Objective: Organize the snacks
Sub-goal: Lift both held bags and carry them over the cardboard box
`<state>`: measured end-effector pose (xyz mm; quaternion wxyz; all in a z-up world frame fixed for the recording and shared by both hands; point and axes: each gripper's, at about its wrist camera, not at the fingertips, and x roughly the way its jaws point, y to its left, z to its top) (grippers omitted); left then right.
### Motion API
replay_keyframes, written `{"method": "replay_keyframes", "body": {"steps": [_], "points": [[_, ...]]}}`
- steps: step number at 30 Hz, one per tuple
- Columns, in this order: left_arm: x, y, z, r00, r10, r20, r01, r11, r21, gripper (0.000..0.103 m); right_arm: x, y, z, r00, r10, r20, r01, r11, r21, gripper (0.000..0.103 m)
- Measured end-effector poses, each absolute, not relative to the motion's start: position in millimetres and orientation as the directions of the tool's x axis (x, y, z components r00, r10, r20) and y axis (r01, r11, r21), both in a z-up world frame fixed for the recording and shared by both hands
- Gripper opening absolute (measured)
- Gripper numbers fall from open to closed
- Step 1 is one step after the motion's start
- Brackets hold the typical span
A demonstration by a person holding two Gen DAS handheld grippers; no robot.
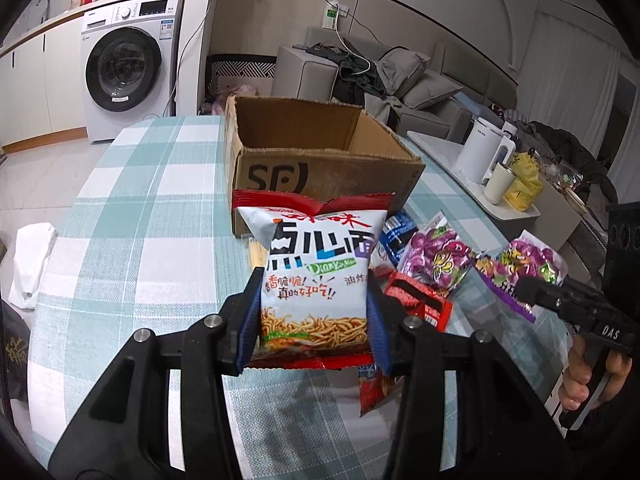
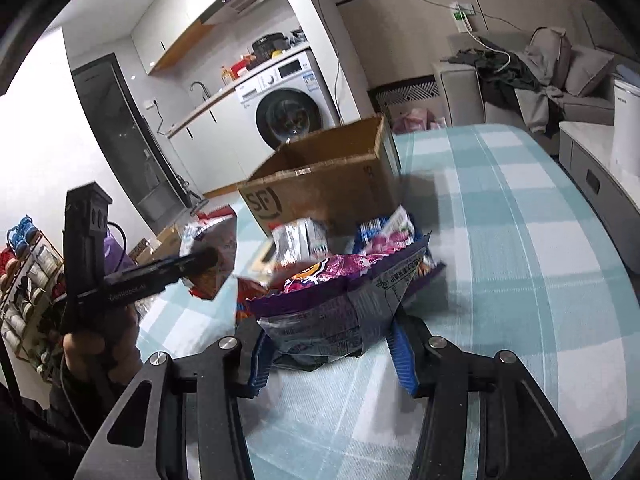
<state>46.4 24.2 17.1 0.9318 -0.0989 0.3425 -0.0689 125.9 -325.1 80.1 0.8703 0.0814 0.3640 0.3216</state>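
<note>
I see a white washing machine (image 1: pixel 124 66) under a counter, grey sofa (image 1: pixel 424 88) behind, floor possibly pale tile

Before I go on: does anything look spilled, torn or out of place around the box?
Nothing looks spilled or torn. The cardboard box stands upright and open on the checked tablecloth. Loose snack packets lie jumbled beside it, unsorted. Each gripper holds a bag: left gripper the noodle bag, right gripper a purple bag.

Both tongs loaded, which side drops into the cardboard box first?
Left, probably. The left tongs grip the white noodle snack bag upright, with the open brown cardboard box straight ahead. The right tongs hold the purple candy bag, with the box off to their left.
</note>
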Motion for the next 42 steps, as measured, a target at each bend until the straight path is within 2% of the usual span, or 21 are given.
{"method": "replay_keyframes", "body": {"steps": [21,42], "points": [[65,34,58,0.798,-0.163,-0.58,0.043,0.976,-0.215,0.043,186,-294,142,0.558,0.676,-0.481,-0.576,0.733,0.361,0.05],[120,31,77,0.804,-0.166,-0.571,0.058,0.978,-0.203,0.043,247,-269,166,0.546,0.702,-0.457,-0.583,0.711,0.393,0.05]]}}
